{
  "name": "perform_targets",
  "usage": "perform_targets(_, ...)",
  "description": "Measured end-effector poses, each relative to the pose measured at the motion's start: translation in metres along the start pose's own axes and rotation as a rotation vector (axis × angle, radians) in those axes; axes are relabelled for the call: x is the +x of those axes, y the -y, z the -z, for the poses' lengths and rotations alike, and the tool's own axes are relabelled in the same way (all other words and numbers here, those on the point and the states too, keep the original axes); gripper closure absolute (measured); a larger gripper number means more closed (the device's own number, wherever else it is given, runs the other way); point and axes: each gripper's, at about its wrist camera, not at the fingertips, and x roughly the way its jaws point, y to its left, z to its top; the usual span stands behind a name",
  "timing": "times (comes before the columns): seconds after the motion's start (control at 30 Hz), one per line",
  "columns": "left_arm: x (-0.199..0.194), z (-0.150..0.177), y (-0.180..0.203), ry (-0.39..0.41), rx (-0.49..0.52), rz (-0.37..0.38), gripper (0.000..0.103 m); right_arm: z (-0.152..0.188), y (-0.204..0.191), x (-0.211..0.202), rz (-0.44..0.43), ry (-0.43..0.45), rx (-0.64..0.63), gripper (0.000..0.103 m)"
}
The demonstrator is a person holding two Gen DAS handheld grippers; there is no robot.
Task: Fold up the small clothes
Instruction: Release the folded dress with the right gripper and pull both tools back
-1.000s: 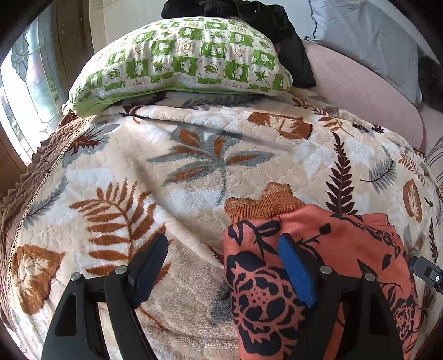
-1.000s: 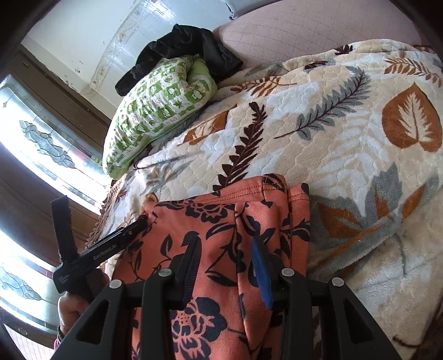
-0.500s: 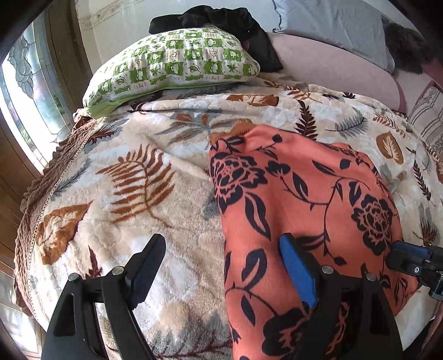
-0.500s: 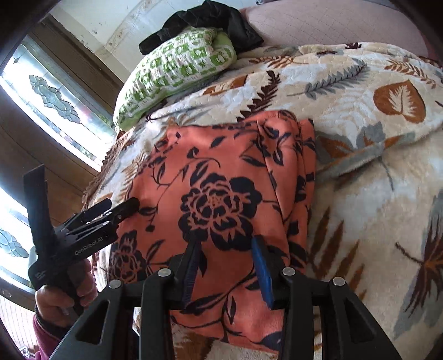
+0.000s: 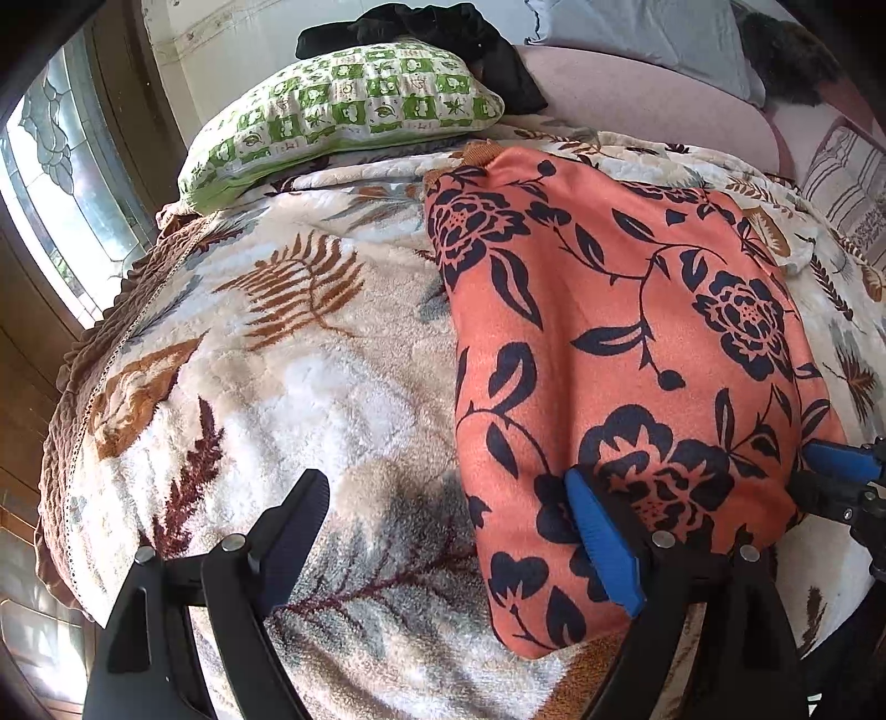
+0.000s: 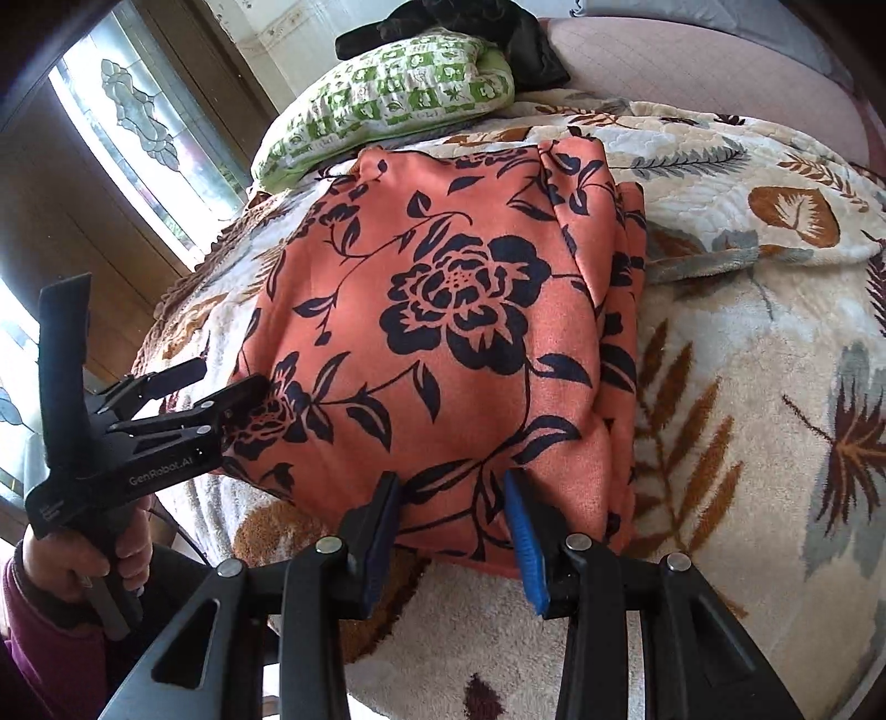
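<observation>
An orange garment [image 5: 637, 332] with a dark flower print lies spread flat on the leaf-patterned blanket [image 5: 277, 387], its ribbed cuff toward the pillow. My left gripper [image 5: 443, 482] is over the garment's near left edge. Its jaws are opening: the blue finger rests on the cloth, the black one is over bare blanket, and nothing is pinched. In the right wrist view the garment [image 6: 443, 332] fills the middle, and the left gripper [image 6: 221, 382] touches its left side. My right gripper [image 6: 451, 481] hovers over the near hem with jaws partly apart and flat cloth beneath. It also shows in the left wrist view [image 5: 819, 471].
A green checked pillow [image 5: 343, 111] and black clothing [image 5: 432, 27] lie at the far end. Beyond them are a pink cushion back [image 5: 637, 94] and a grey pillow [image 5: 637, 33]. A window [image 5: 55, 183] is on the left. A hand [image 6: 111, 559] holds the left gripper's handle.
Both grippers have drawn back along the garment to its near edge. The garment now lies stretched out, with its cuff close to the pillow. The left jaws have widened a little.
</observation>
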Motion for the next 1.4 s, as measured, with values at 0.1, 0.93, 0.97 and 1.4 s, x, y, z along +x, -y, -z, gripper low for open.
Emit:
perform_targets(0.1, -0.005, 0.011, 0.000, 0.000, -0.002, -0.002, 0.015, 0.000, 0.004, -0.001, -0.014, -0.007, 0.024, 0.061)
perform_targets(0.93, -0.031, 0.022, -0.003, 0.106, -0.077, -0.112, 0.015, 0.005, 0.038, -0.020, -0.113, 0.070, 0.201, 0.061)
perform_targets(0.97, -0.028, 0.021, -0.003, 0.097, -0.081, -0.114, 0.015, 0.005, 0.044, -0.014, -0.126, 0.050, 0.210, 0.061)
perform_targets(1.4, -0.055, 0.016, -0.004, 0.159, -0.121, -0.102, 0.015, 0.013, 0.013, -0.079, 0.016, 0.268, 0.093, 0.041)
